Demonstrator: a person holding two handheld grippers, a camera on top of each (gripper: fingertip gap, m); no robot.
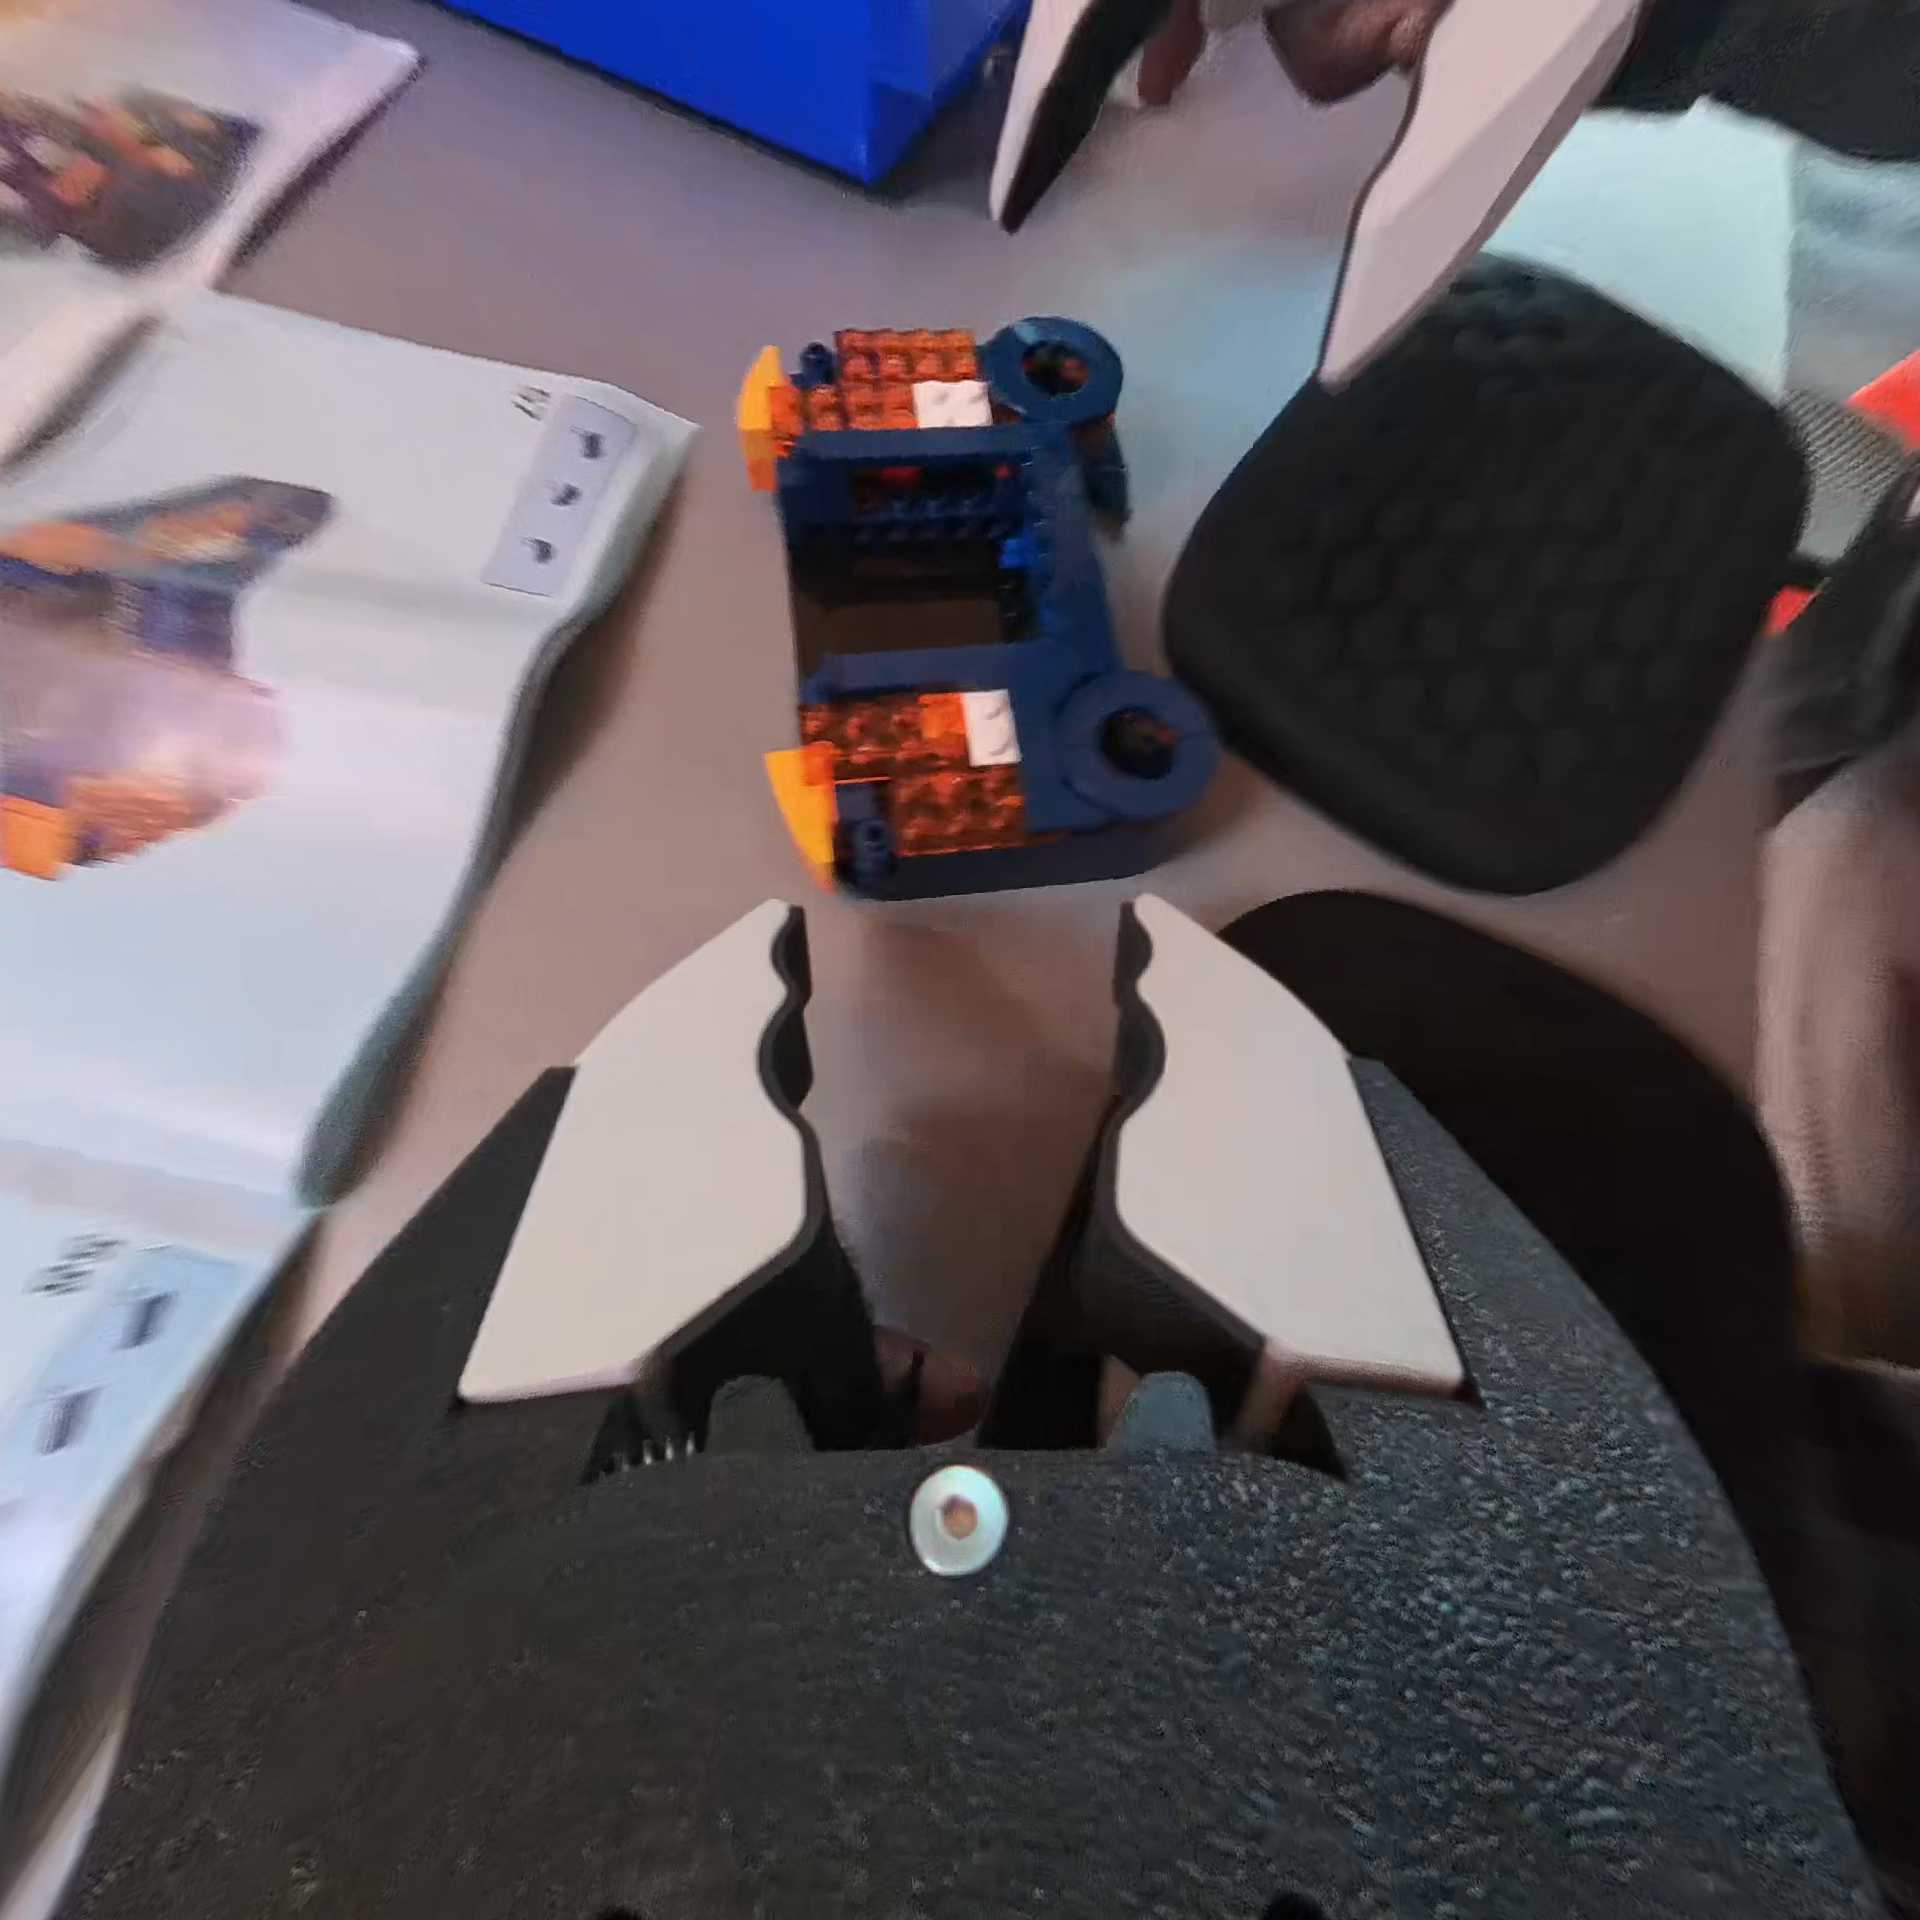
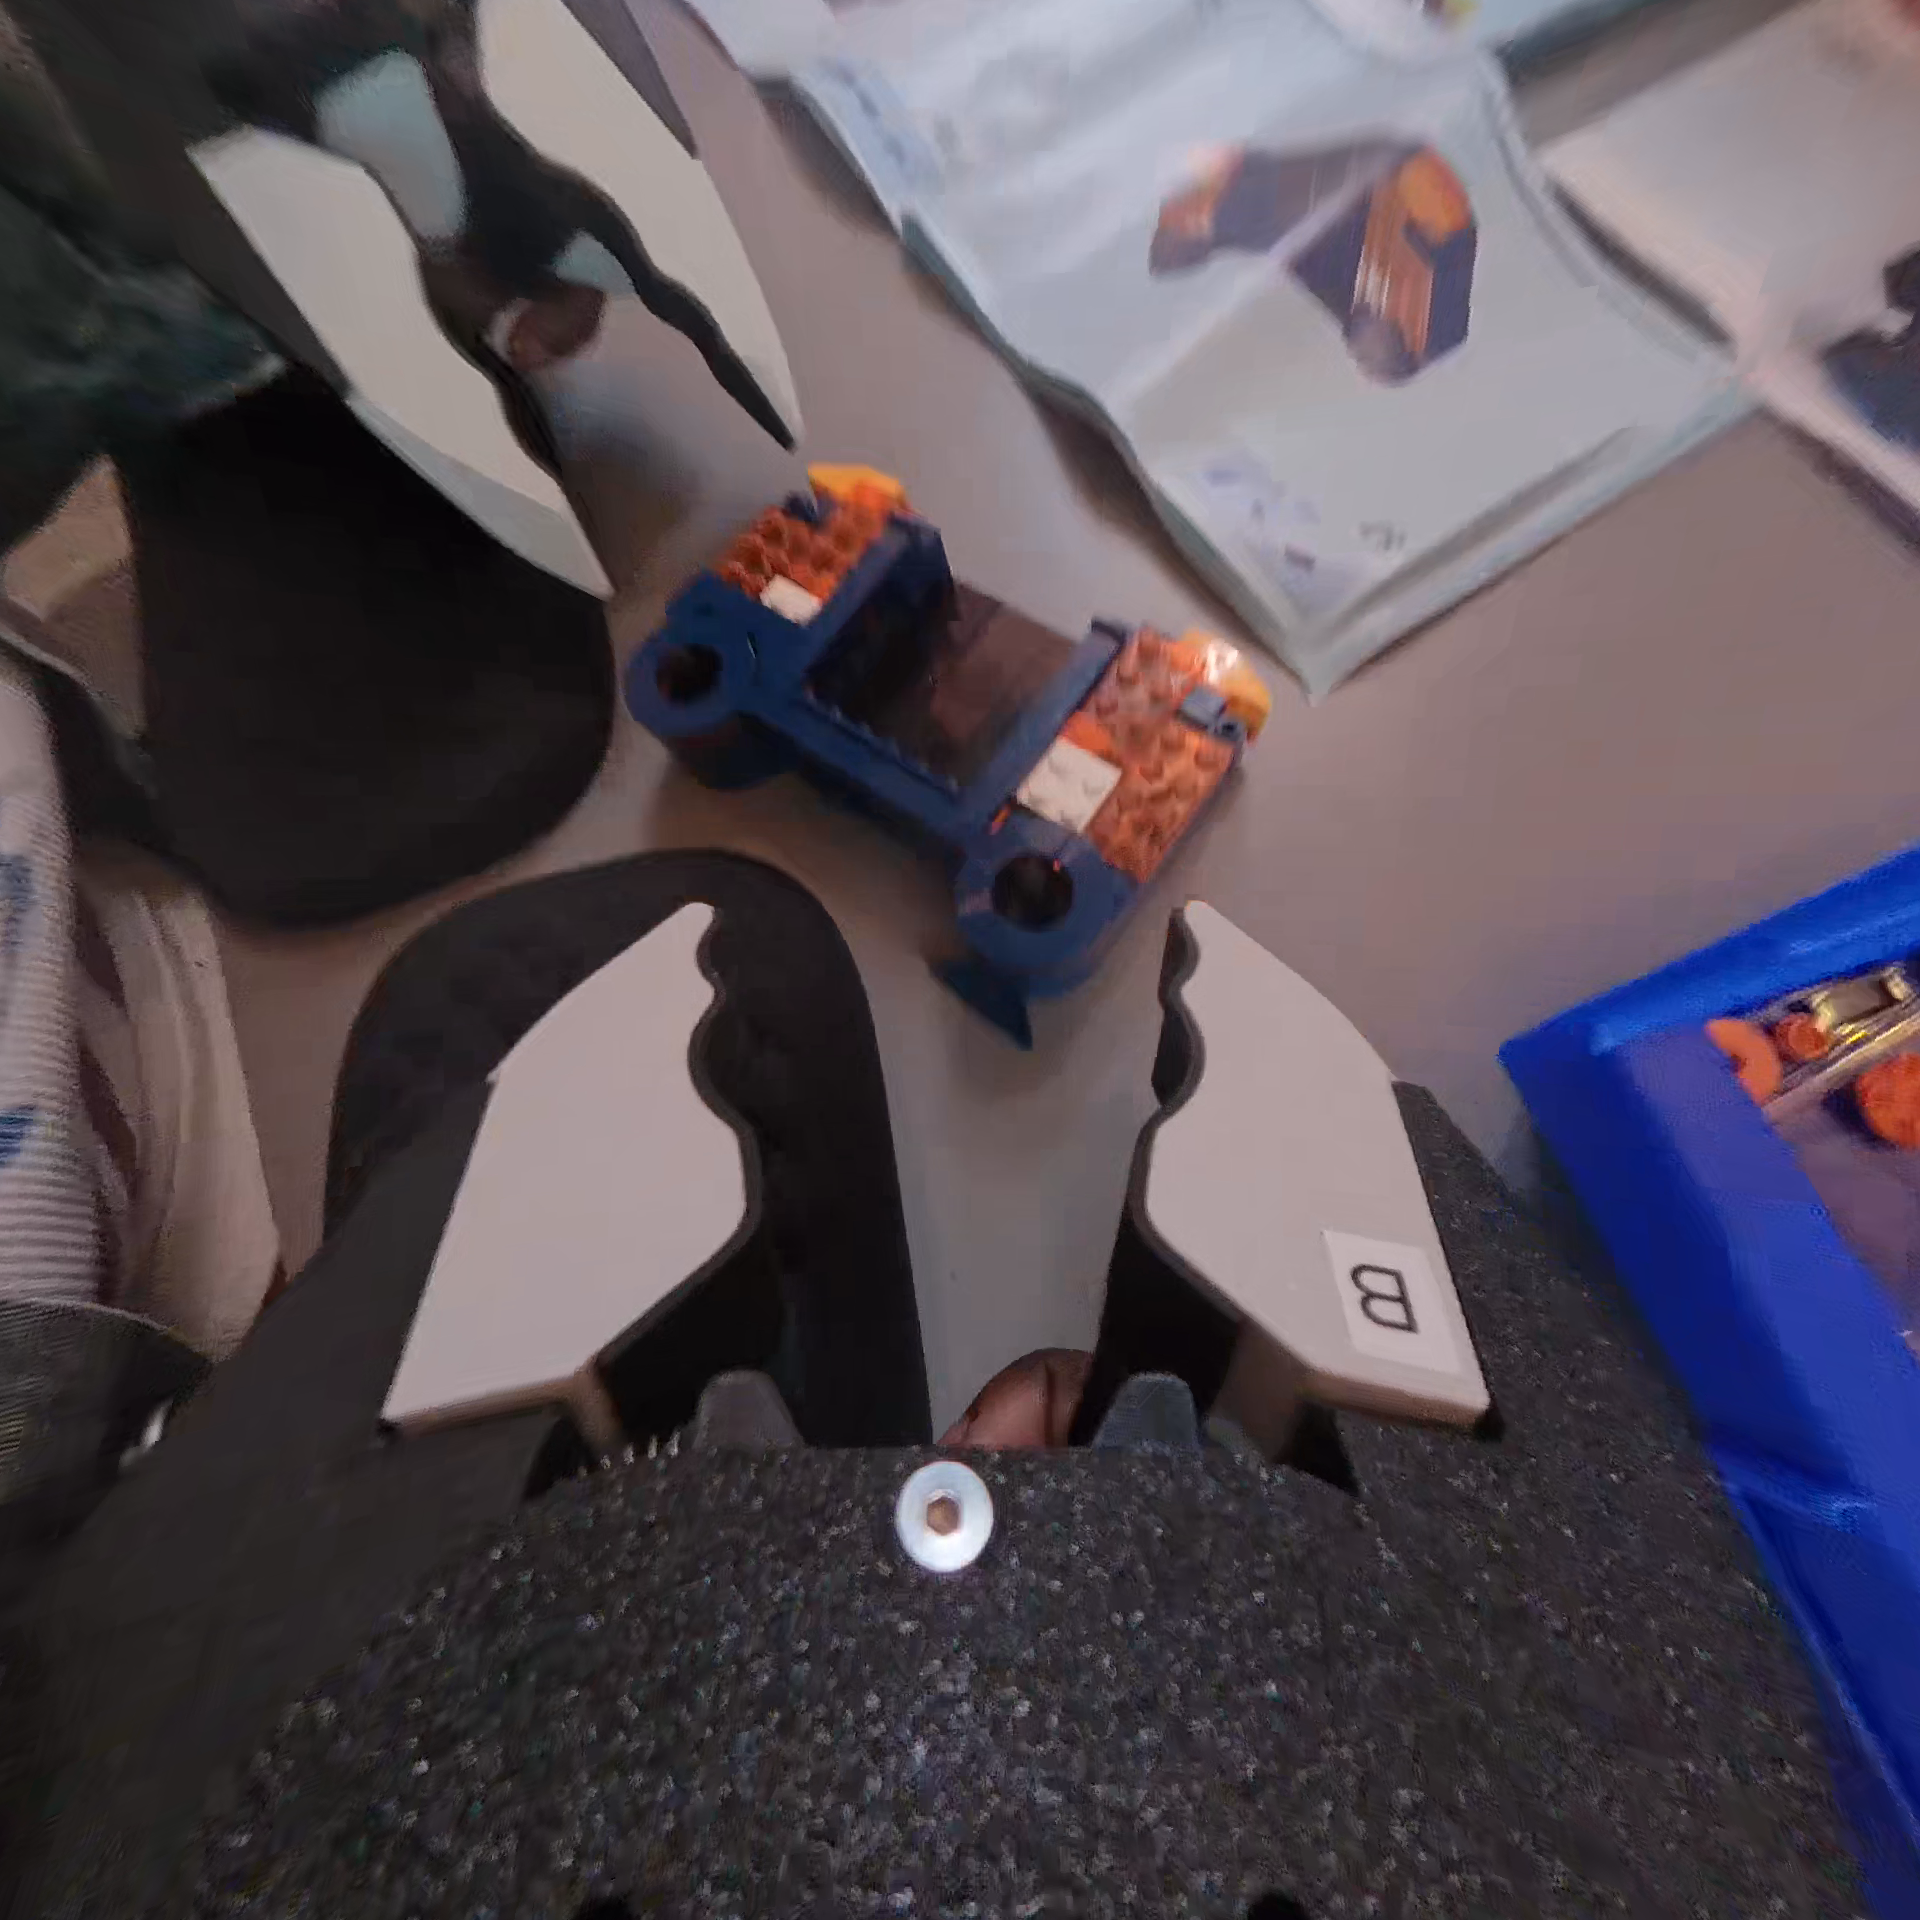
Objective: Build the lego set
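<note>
Right wrist view alone shows loose bricks, seemingly, inside bin [image 2: 1714, 1278]; both grippers gape empty.

A plain grey-brown table top [image 1: 623, 260] is seen carrying everything; a half-built dark blue and orange brick model [image 1: 956, 613] is set flat near its middle; open pale instruction booklets [image 1: 312, 644] are spread beside it; a blue plastic parts bin [image 2: 1704, 1226] and a black textured pad [image 1: 1486, 582] are parked nearby too.
</note>
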